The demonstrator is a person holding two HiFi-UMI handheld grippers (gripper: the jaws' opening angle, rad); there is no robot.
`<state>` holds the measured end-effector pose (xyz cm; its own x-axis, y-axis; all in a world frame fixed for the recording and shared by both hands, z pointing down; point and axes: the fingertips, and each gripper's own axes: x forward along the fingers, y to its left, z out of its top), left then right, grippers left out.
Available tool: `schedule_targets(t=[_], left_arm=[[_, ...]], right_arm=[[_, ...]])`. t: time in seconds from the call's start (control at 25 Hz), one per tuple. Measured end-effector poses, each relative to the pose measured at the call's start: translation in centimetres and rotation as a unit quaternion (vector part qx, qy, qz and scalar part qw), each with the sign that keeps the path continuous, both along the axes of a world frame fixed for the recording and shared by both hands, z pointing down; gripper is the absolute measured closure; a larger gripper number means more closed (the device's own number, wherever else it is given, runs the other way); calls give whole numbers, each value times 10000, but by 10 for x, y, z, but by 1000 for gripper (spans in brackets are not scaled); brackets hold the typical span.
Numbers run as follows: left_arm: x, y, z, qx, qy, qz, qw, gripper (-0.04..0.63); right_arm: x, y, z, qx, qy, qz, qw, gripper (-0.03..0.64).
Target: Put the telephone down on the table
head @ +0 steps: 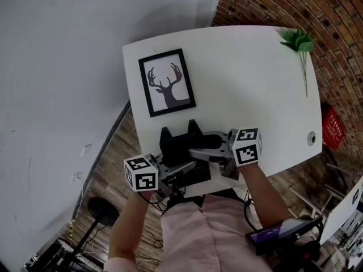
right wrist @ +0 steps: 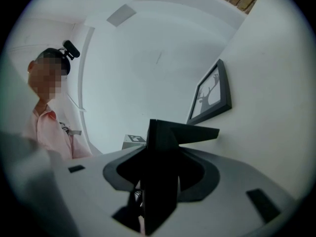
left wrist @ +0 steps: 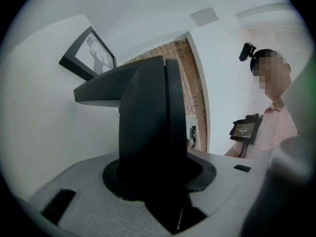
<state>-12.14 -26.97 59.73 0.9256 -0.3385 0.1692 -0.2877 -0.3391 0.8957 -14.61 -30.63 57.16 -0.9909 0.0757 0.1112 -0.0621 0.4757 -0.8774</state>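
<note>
Currently in hand: the set-down step, not yet finished.

Item 1, telephone (head: pixel 180 146): black and angular, at the lower centre of the head view over the near edge of the table (head: pixel 249 84). Whether its base touches the top cannot be told.

Item 2, left gripper (head: pixel 170 171): clamped on the telephone from the lower left. Its own view shows the black body filling the gap between the jaws.

Item 3, right gripper (head: pixel 207 151): clamped on the telephone from the right, with a dark wedge of the casing held between its jaws.

Next move, by judgement: bring the telephone level and flat onto the bare white top. Only then part both pairs of jaws, together, so that neither side tips it. The near edge is close, so a placement a little further in looks safer.

Surface: a white tabletop. It bears a framed deer picture (head: pixel 167 83) at upper left, a green sprig (head: pixel 299 41) at the upper right corner and a round cable hole (head: pixel 311 139) at the right edge.

Room: a pale wall (head: pixel 57 67) fills the left of the frame. A brick wall (head: pixel 317 4) stands at upper right, and wooden flooring (head: pixel 113 163) shows below the table edge.
</note>
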Motion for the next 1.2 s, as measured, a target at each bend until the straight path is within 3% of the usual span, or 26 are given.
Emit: schedule_targets(t=[0.4,0.56,0.64,0.8,0.92,1.04,1.2], left_arm=[[-1,-3,6,-289,-84,-59,9995,416],[-8,-9,7,-339,-325,-460,9978,359],[-12,-12,6,-285,-424,-634,9967,282],[-11,-10,7,-160,-755,-642,9950,208],[-14,-6,13,-75,-1274,-518,9905,161],[-21,0,17,16,-1610,-405,9861,149],[-32,9,14,-30,-1618,-567,9852,146]], right_arm=[[-1,-3,4,-251,-113,-114,9996,434],[-1,-2,5,-318,-104,-164,9993,437],[-3,-2,6,-335,-89,-184,9992,439],[-4,0,8,-307,-13,-214,9993,442],[-6,1,9,-275,25,-242,9993,446],[-5,1,9,-286,22,-253,9993,446],[-5,1,9,-319,121,-220,9992,442]])
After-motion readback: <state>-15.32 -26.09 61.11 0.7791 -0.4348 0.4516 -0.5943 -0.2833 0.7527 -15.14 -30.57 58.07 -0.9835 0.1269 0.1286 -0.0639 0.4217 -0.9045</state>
